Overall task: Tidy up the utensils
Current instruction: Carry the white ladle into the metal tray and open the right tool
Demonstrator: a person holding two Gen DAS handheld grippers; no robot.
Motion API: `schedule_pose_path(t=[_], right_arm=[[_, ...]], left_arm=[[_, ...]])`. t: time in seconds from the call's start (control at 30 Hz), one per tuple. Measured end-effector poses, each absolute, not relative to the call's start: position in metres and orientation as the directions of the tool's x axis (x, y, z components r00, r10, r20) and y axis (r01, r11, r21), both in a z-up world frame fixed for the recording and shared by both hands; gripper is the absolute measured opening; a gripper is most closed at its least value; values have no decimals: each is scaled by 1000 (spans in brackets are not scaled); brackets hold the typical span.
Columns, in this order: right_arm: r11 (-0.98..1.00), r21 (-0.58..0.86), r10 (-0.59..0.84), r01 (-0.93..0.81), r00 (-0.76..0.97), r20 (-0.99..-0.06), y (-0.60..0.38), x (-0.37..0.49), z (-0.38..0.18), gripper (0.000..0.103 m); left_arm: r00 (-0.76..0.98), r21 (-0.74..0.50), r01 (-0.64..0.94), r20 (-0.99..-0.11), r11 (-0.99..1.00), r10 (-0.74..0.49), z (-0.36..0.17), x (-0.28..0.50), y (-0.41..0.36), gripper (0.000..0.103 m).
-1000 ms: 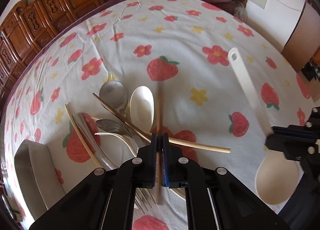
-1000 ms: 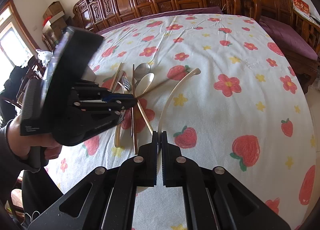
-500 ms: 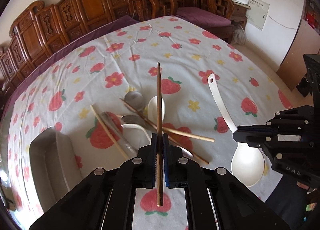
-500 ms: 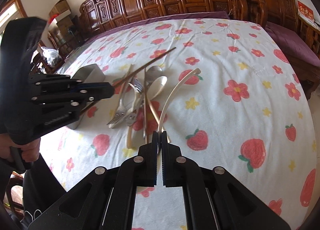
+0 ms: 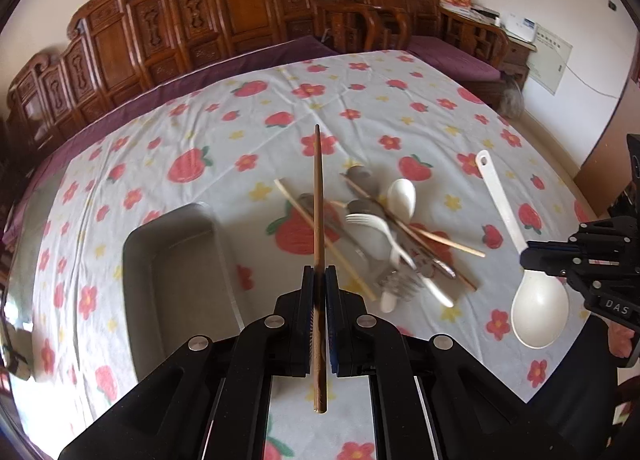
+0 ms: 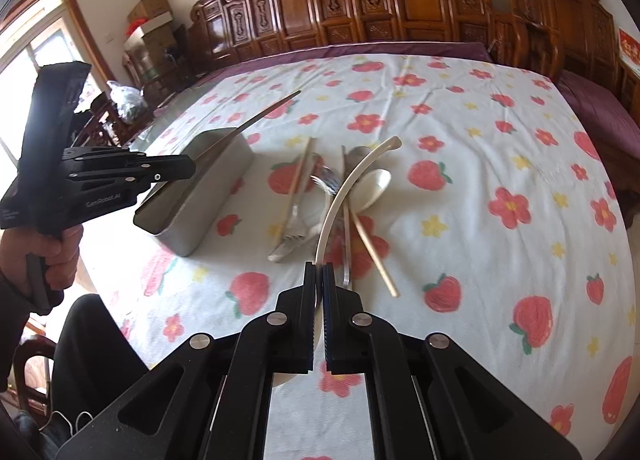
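Observation:
My left gripper is shut on a dark brown chopstick, which hangs in the air pointing forward, between the metal tray and the utensil pile. In the right wrist view the left gripper is level with the tray, and the chopstick slants up over it. My right gripper is shut on the handle of a large white spoon, whose bowl shows right of the pile. The pile holds metal spoons, a fork, a white ceramic spoon and pale chopsticks.
A strawberry-and-flower cloth covers the table. Carved wooden chairs line its far side. A person's hand holds the left gripper at the table's left edge, with a dark-clothed leg below it. Boxes and a window stand at the far left.
The left gripper has lifted the brown chopstick out of the pile and carried it up and left, beside the tray. The right gripper has risen a little with the white spoon.

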State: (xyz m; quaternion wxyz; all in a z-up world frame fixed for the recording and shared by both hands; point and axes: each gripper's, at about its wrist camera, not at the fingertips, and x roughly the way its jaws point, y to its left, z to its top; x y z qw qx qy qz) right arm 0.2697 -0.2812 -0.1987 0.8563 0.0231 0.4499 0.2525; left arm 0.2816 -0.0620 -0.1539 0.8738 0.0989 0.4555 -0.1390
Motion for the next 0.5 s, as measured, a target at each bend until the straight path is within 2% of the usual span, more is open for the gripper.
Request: schedule_pose_path(t=[0.5], right_arm=[[825,220,479,-521,436,-762,-170,294,-179,4]], left_arm=[[557,19,177,-826,984,-84,-168,279,26,5]])
